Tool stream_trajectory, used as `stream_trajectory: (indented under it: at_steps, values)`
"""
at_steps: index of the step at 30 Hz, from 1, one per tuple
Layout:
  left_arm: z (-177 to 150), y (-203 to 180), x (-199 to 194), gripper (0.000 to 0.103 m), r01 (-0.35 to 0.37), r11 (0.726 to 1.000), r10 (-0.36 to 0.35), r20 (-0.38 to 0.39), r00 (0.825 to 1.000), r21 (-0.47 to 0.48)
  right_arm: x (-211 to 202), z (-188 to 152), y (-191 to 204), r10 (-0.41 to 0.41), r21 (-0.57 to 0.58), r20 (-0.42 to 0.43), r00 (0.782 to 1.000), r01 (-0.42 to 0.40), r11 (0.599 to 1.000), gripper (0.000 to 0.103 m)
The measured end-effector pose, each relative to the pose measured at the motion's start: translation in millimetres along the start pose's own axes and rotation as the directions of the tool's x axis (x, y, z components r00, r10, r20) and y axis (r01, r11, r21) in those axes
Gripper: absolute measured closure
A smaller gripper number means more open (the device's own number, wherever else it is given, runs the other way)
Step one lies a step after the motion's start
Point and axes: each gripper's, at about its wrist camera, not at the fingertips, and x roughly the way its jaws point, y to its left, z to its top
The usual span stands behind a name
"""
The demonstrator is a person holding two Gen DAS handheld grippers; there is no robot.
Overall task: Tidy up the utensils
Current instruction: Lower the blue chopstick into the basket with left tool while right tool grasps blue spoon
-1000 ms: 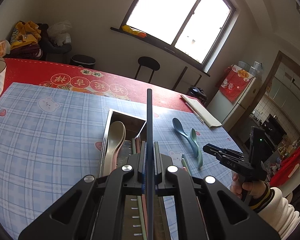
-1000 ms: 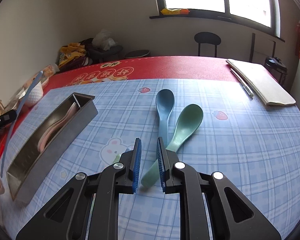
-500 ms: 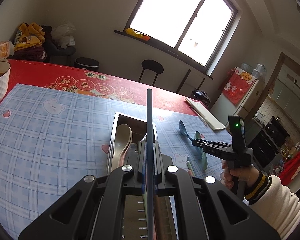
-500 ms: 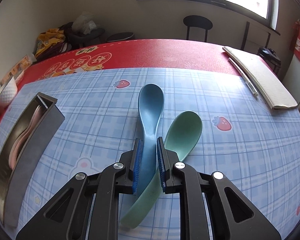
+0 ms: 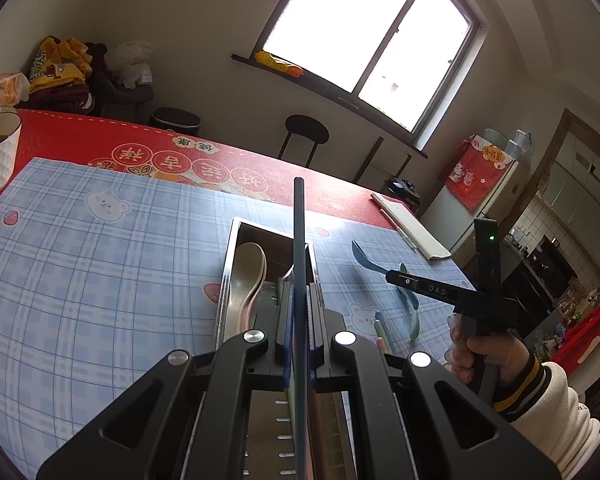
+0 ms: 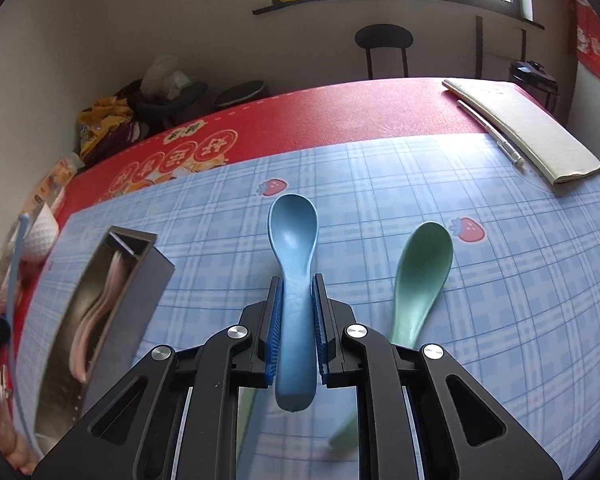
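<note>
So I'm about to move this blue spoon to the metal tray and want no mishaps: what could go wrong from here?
The right gripper has just been closing its jaws on the blue spoon by the handle. The bowl sticks out far ahead, so it could pivot or slip. The green spoon has its handle under that gripper and may get dragged. The left gripper holds a thin dark stick by the tray, so the two could collide there.

The right claw (image 5: 392, 279) bears the letters "DAS".

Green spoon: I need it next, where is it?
In the right wrist view, the green spoon lies on the checked tablecloth, right of the blue spoon.
</note>
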Motion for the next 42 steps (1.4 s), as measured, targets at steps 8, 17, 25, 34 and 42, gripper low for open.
stream_trajectory:
  at_steps: [8, 17, 25, 34, 42]
  values:
    - [-3.1, 0.1, 16.8, 0.097, -0.018, 1.0, 0.019, -0.05, 0.999, 0.008, -9.5, -36.3, 5.6, 0.159, 0.107, 0.078, 0.984, -0.167, 0.98, 0.088]
    - [-8.6, -8.5, 40.6, 0.097, -0.08, 0.996, 0.085, -0.138, 0.987, 0.041, -11.6, -39.0, -3.9, 0.23, 0.131, 0.075, 0.97, -0.238, 0.962, 0.088]
    - [-8.6, -18.4, 55.1, 0.097, -0.127, 0.986, 0.15, -0.234, 0.961, 0.109, -19.4, -39.1, -3.0, 0.274, 0.146, 0.093, 0.957, -0.285, 0.947, 0.088]
    - [-6.2, -13.7, 79.0, 0.097, -0.195, 0.969, 0.236, -0.348, 0.907, 0.149, -28.4, -38.2, 0.9, 0.313, 0.147, 0.112, 0.943, -0.327, 0.933, 0.088]
    - [-7.5, -27.8, 95.5, 0.097, -0.21, 0.95, 0.288, -0.392, 0.874, 0.229, -29.4, -38.0, -3.5, 0.32, 0.169, 0.113, 0.94, -0.336, 0.927, 0.088]
